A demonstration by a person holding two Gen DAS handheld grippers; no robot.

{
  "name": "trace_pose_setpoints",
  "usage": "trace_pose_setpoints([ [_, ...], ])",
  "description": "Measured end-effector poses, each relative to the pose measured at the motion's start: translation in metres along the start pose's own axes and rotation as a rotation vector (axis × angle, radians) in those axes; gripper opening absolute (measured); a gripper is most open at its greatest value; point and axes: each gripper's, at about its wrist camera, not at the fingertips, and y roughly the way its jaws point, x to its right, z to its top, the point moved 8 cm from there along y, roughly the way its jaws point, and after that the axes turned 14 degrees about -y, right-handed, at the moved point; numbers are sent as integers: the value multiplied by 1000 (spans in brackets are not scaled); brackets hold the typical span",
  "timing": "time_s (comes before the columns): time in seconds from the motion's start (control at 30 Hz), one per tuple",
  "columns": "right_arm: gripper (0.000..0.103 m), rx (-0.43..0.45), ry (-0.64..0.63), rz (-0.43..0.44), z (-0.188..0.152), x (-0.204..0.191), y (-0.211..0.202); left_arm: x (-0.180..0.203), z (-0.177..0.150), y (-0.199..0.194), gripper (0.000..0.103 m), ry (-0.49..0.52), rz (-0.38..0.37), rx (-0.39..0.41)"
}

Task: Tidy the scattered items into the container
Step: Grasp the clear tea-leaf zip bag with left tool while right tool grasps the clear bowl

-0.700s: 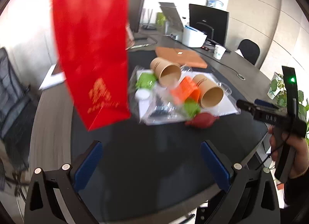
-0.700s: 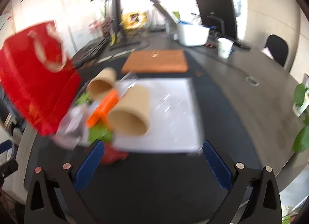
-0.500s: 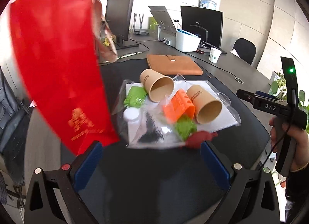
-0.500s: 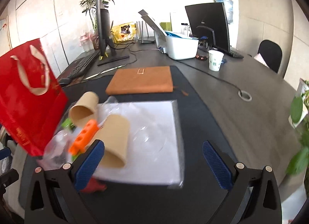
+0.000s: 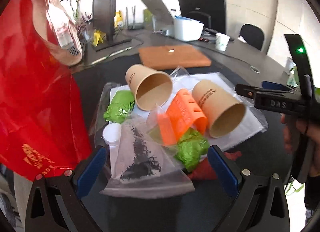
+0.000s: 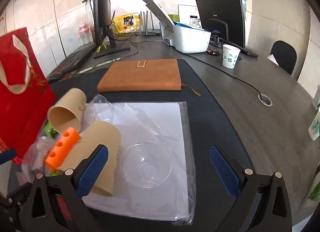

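A red paper bag (image 5: 36, 96) with beige handles stands at the left of the pile; it also shows in the right wrist view (image 6: 18, 92). Two brown paper cups (image 5: 150, 90) (image 5: 220, 108) lie on their sides, with an orange plastic piece (image 5: 180, 116), green crumpled wrappers (image 5: 120, 106), a white lid (image 5: 112, 134) and a clear bag of dark bits (image 5: 144, 158). My left gripper (image 5: 156, 168) is open just above that clear bag. My right gripper (image 6: 158, 172) is open over a clear plastic lid (image 6: 147, 165) on a wrapped white paper stack (image 6: 160, 116).
A brown leather folder (image 6: 142, 76) lies behind the pile. Monitors, a white printer (image 6: 190, 38), a white paper cup (image 6: 230, 56) and a cable stand farther back on the dark desk (image 6: 260, 132). The right hand-held gripper body (image 5: 280, 102) shows at the right.
Both grippers moved forward and down toward the pile. The red bag shifted left in the left wrist view. Both stayed open.
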Motion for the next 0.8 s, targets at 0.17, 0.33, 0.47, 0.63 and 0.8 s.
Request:
trace_pose_setpoints([
  [0.17, 103, -45, -22, 3, -9, -2, 15, 0, -6, 20, 103, 19, 40, -27],
  [0.33, 103, -75, -54, -12, -16, -6, 29, -5, -8, 36, 103, -5, 36, -49],
  [0.47, 103, -77, -70, -32, -20, -5, 36, -13, -9, 43, 103, -63, 7, -57],
  [0.63, 103, -79, -74, -39, -24, -6, 40, -16, -11, 46, 103, -102, -22, -29],
  [0.8, 103, -96, -71, -50, -25, -5, 42, -16, -11, 44, 103, -123, -23, -5],
])
